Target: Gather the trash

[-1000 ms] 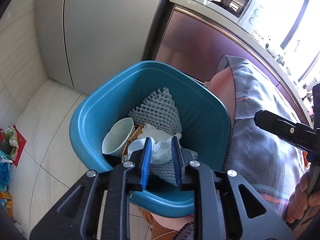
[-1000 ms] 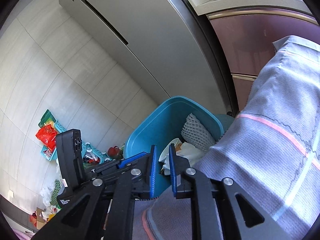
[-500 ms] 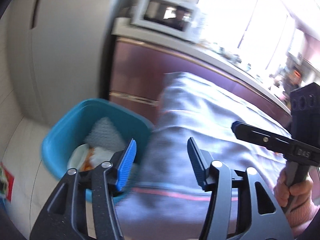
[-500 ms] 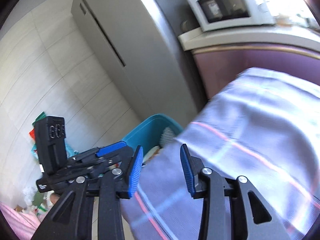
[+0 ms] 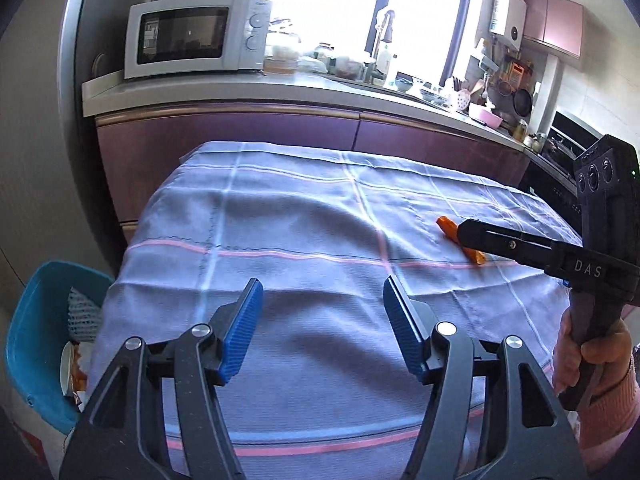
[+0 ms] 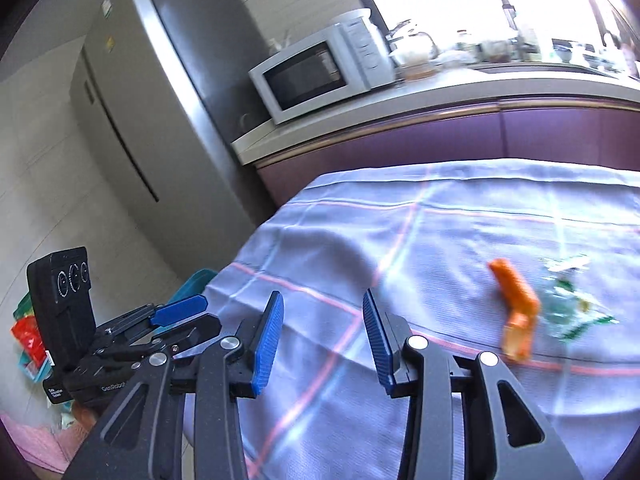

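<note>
An orange wrapper (image 6: 516, 312) lies on the lilac checked tablecloth (image 6: 460, 240), next to a crumpled clear wrapper with green print (image 6: 568, 304). The orange wrapper also shows in the left wrist view (image 5: 450, 227), partly behind the right gripper's finger. My right gripper (image 6: 322, 336) is open and empty, left of both wrappers. My left gripper (image 5: 322, 324) is open and empty above the tablecloth's near left part. The blue trash bin (image 5: 36, 344) stands on the floor at the table's left, holding a white foam net, a paper cup and other trash.
A purple cabinet counter (image 5: 280, 96) with a microwave (image 5: 196, 36) and kitchenware runs behind the table. A grey fridge (image 6: 160, 120) stands at the left. Bags and litter (image 6: 30, 340) lie on the floor at the far left.
Both grippers have swung up and right from the bin to the table and opened wide. The left one held white paper over the bin and is now empty.
</note>
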`<state>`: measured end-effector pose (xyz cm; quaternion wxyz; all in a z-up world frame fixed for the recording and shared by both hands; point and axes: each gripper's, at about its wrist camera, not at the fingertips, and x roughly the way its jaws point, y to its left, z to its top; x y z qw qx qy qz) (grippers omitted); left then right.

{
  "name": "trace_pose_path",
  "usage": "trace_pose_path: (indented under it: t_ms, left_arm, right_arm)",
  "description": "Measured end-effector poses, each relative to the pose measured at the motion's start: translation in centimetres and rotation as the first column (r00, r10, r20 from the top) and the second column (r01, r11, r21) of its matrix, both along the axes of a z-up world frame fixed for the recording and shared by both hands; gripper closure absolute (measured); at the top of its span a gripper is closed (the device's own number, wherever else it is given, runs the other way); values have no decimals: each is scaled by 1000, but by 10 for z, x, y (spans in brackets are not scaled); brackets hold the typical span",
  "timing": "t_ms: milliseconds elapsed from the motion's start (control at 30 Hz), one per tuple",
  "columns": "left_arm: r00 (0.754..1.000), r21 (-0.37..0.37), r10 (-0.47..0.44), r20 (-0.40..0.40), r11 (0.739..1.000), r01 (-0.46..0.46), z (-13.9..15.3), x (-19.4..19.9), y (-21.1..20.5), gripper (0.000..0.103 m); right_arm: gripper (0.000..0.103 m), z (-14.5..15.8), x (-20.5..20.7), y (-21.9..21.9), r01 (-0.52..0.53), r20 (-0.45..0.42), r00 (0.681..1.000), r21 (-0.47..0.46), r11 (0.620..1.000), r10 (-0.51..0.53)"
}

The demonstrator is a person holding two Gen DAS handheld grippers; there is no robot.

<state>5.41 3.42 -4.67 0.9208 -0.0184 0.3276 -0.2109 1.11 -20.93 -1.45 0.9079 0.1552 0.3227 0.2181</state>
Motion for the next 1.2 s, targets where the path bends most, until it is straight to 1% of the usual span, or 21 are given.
trace_pose_path:
  t_ms: [33,67,100,267,433,500,600,733,900,1033,1067,1133,1200]
  left_arm:
    - [1000,9,-8,0,1000,8,0,-1,-12,41]
    - [1000,17,-20,-1,1000,20,0,1,-18,41]
    - [999,22,-32,-4,999,33,-1,2,-27,40]
    - [996,47,-87,-27,995,88,-6,4,-63,40]
    - [987,54,-151,-53,987,154,-11,7,-99,40]
    - [982,58,-177,-61,982,181,-12,10,-112,40]
    - [974,63,-218,-70,973,222,-14,13,-135,40]
    - [966,71,-247,-82,965,252,-15,17,-158,40]
    - [960,74,-263,-94,960,270,-16,23,-174,40]
    - [960,68,-261,-107,961,268,-17,29,-179,40]
    - [959,67,-260,-111,961,269,-18,30,-180,41]
    - [959,66,-259,-116,961,268,-19,33,-182,41]
    - [957,64,-261,-124,961,270,-20,36,-184,42]
  right_arm:
    - [62,-1,-3,-9,21,1,1000,2,1000,-21]
    - [58,-2,-4,-17,45,3,999,3,999,-45]
    - [57,-3,-6,-25,66,6,998,2,998,-66]
    - [57,-10,-18,-69,166,12,986,0,986,-166]
    - [55,-19,-21,-108,268,-6,963,-5,963,-268]
    - [50,-24,-21,-121,299,-18,954,-2,954,-299]
    - [49,-33,-18,-134,311,-45,950,11,950,-310]
    - [49,-45,-8,-141,300,-92,951,31,954,-296]
    - [49,-51,4,-140,282,-122,953,28,959,-277]
    - [49,-52,11,-140,264,-141,956,47,963,-256]
    - [50,-53,13,-141,265,-148,956,53,963,-255]
    - [57,-56,15,-142,265,-163,954,61,962,-252]
    - [68,-60,16,-144,265,-180,952,71,962,-249]
